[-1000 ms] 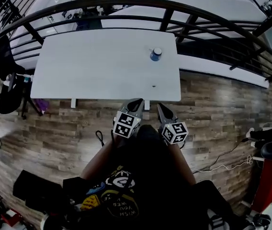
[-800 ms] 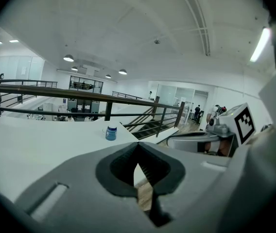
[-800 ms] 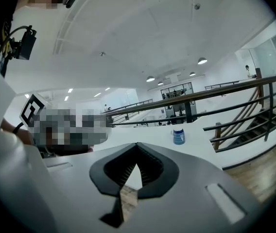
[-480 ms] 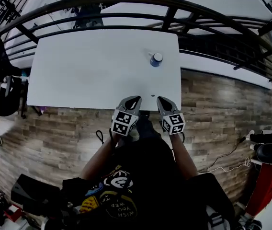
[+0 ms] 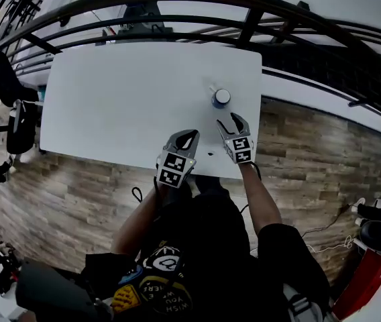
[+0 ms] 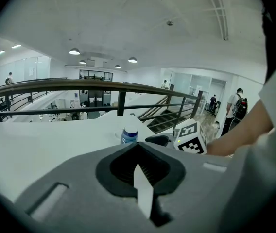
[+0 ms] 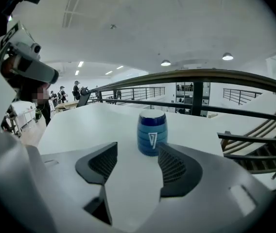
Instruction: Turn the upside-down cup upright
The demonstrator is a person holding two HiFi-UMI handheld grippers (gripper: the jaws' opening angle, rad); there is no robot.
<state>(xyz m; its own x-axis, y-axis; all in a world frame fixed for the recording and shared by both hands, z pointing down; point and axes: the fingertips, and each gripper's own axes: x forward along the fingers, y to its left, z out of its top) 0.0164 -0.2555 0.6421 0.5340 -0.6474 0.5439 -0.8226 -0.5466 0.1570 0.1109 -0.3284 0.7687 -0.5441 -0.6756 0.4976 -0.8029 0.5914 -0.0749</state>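
The white rectangular table (image 5: 110, 106) has a smooth, matte top with rounded corners. It carries the cup near its right edge.

The left gripper (image 5: 189, 134) sits over the table's near edge, below and left of the cup and well apart from it. Its grey moulded shells meet at the tips. The ribbed black pads are clenched together with nothing between them, as the left gripper view (image 6: 138, 147) shows.

The cup (image 5: 221, 98) is a short blue cylinder with stepped horizontal bands and a slightly barrel-shaped wall. It stands inverted with its long axis vertical. The pale flat base faces up and the mouth rests on the table. In the right gripper view the white emblem on the cup (image 7: 152, 132) narrows downward.

The right gripper (image 5: 232, 121) lies just below the cup, pointing at it. Its jaws are opening, and the ribbed pads stand apart. The cup stands just beyond the tips, in line with the gap, and is not gripped.

A dark tubular railing (image 5: 244, 25) runs behind the cup.
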